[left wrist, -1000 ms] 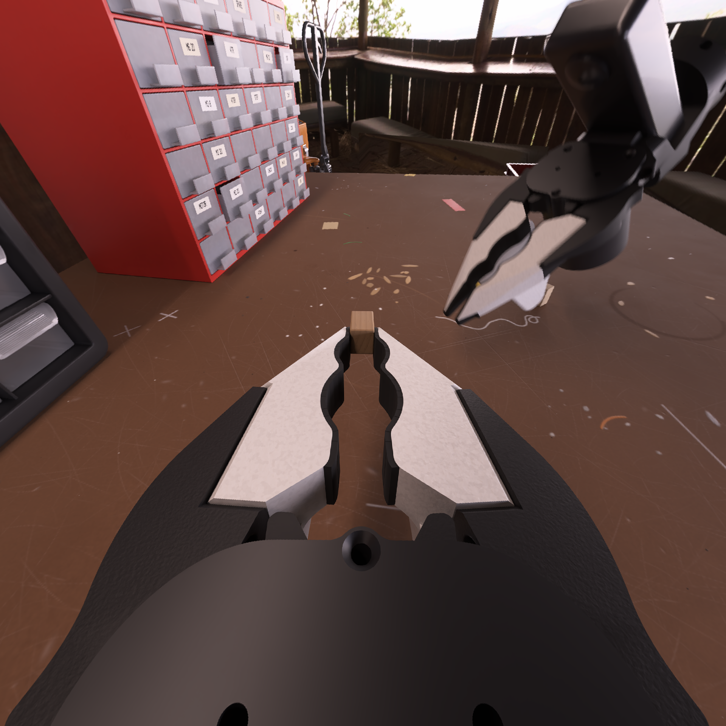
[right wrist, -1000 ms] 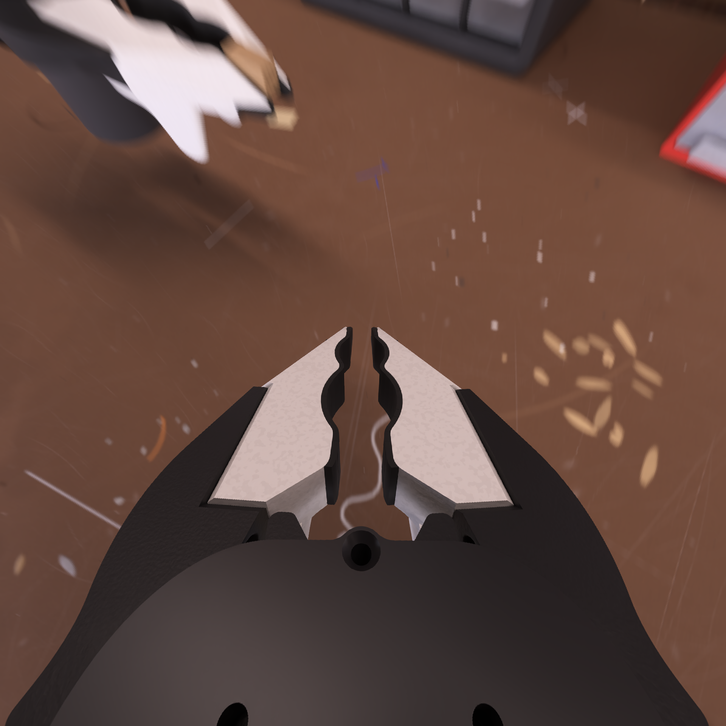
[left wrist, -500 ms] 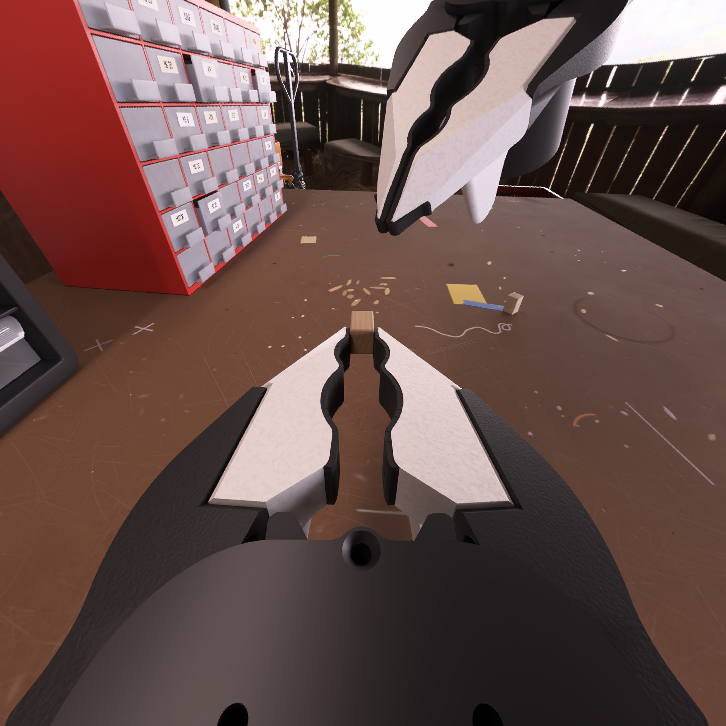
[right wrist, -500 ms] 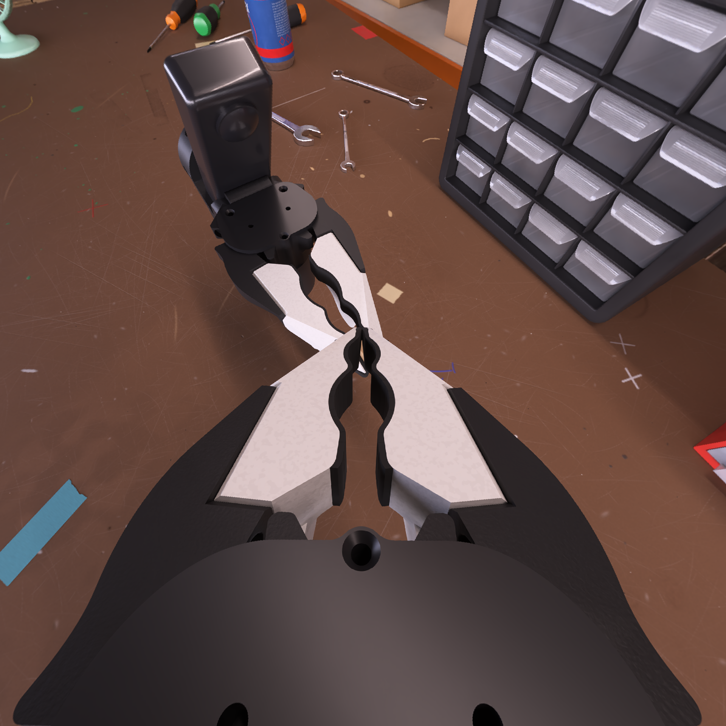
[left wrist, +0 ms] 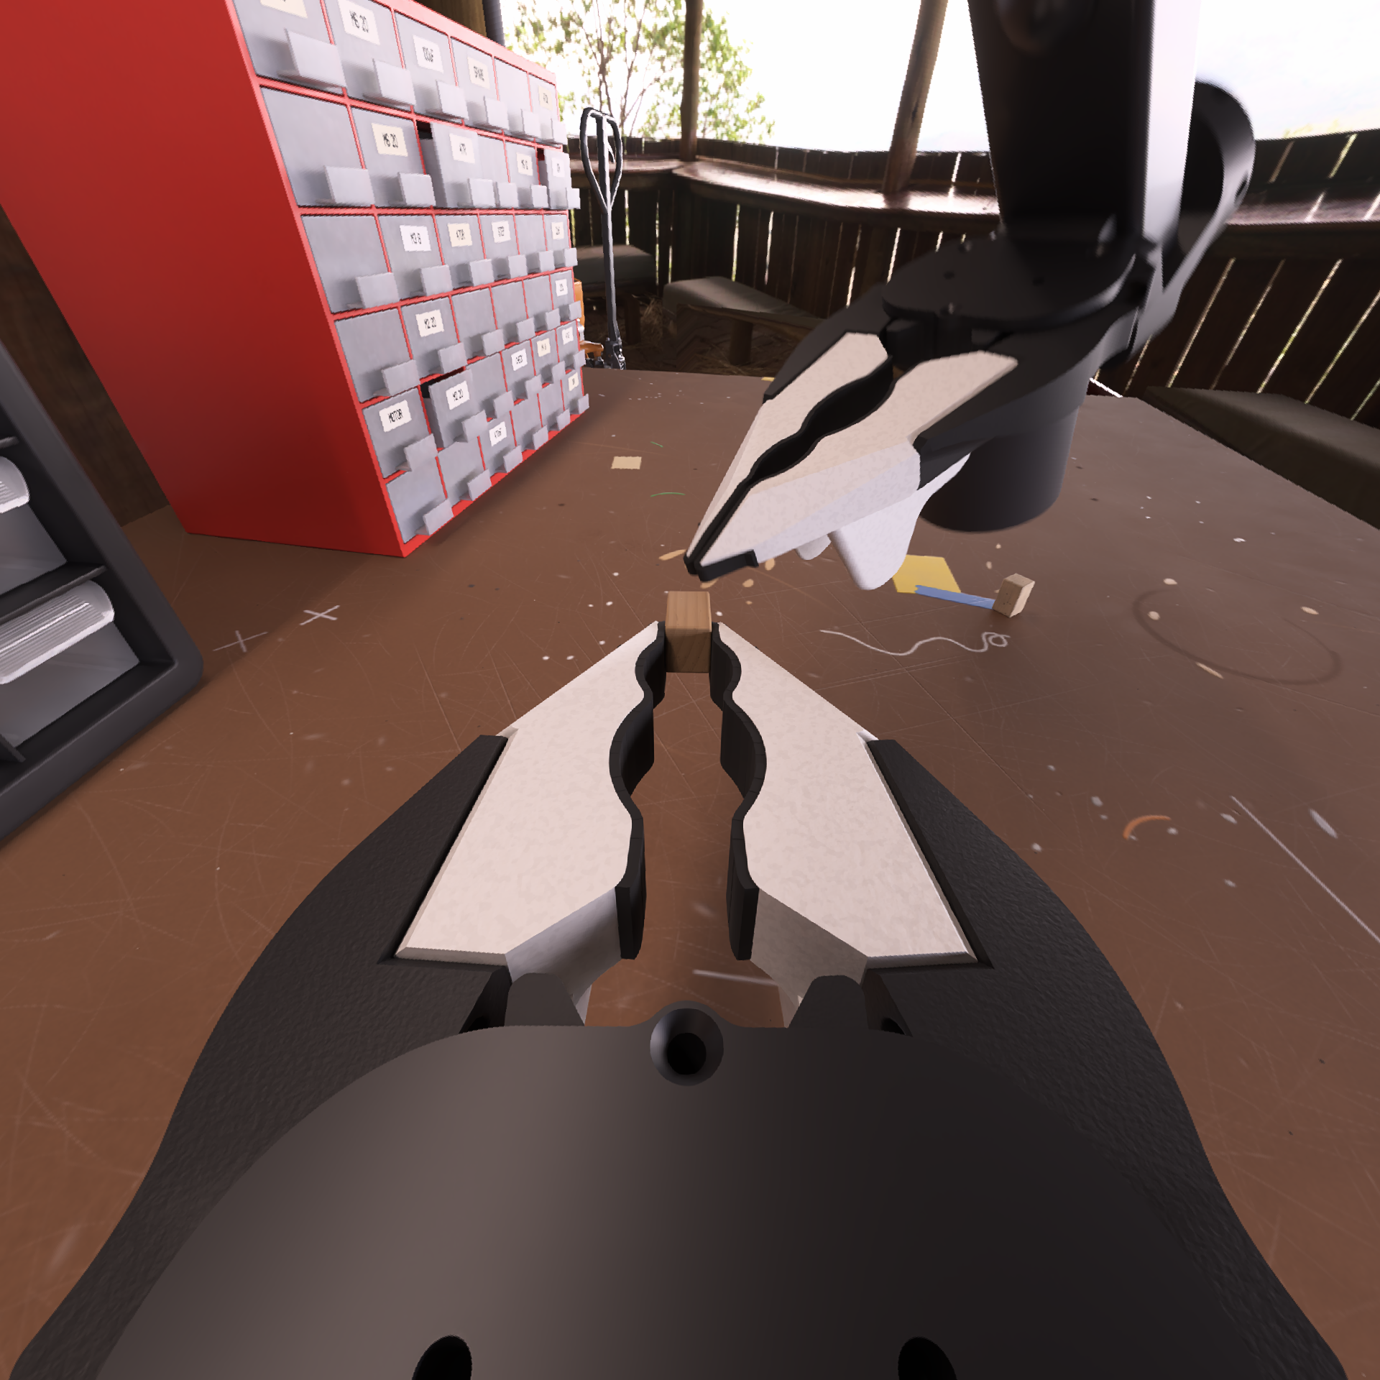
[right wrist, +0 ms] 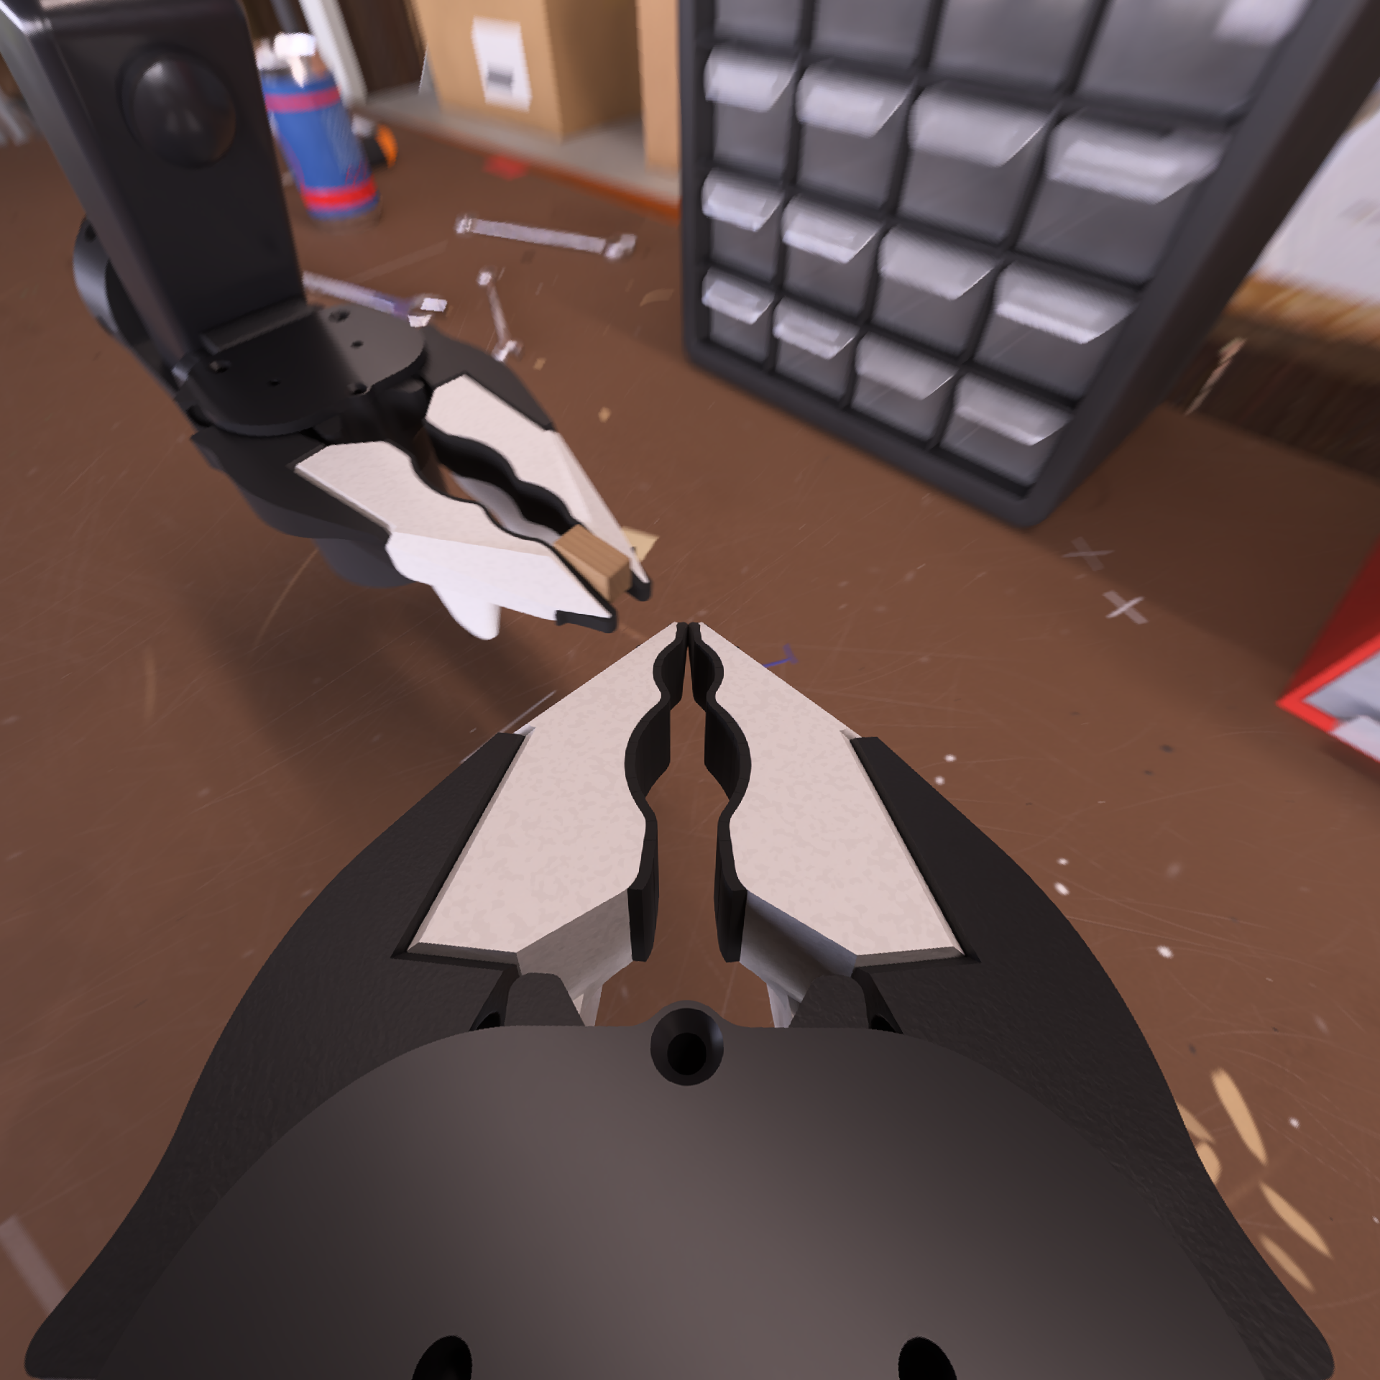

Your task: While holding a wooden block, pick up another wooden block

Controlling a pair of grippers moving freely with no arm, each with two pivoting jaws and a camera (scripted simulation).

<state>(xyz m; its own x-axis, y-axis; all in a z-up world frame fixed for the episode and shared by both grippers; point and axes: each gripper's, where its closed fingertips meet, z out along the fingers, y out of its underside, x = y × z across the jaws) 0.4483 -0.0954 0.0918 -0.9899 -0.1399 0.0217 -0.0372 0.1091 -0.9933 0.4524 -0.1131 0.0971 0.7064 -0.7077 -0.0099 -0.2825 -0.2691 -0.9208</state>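
My left gripper (left wrist: pixel 687 644) is shut on a small wooden block (left wrist: pixel 687 635), held between its fingertips above the brown table (left wrist: pixel 373 784). The block also shows in the right wrist view (right wrist: pixel 594 558), in the left gripper (right wrist: pixel 623 594). My right gripper (right wrist: pixel 687 631) is shut and empty, its tips just in front of the left gripper's tips. In the left wrist view the right gripper (left wrist: pixel 702 567) hangs just above and beyond the held block. A second wooden block (left wrist: pixel 1012 594) lies on the table at the far right, beside a yellow paper scrap (left wrist: pixel 926 575).
A red drawer cabinet (left wrist: pixel 336 261) stands at the left and a dark drawer unit (right wrist: pixel 971 261) near it. Wrenches (right wrist: pixel 545 237), a blue can (right wrist: pixel 321 149) and a cardboard box (right wrist: pixel 523 60) lie behind the left gripper. Wood chips (right wrist: pixel 1239 1127) dot the table.
The right gripper has come down and sideways from high above; its tips now sit close to the held block. The left gripper has kept its grip on the block and shifted slightly.
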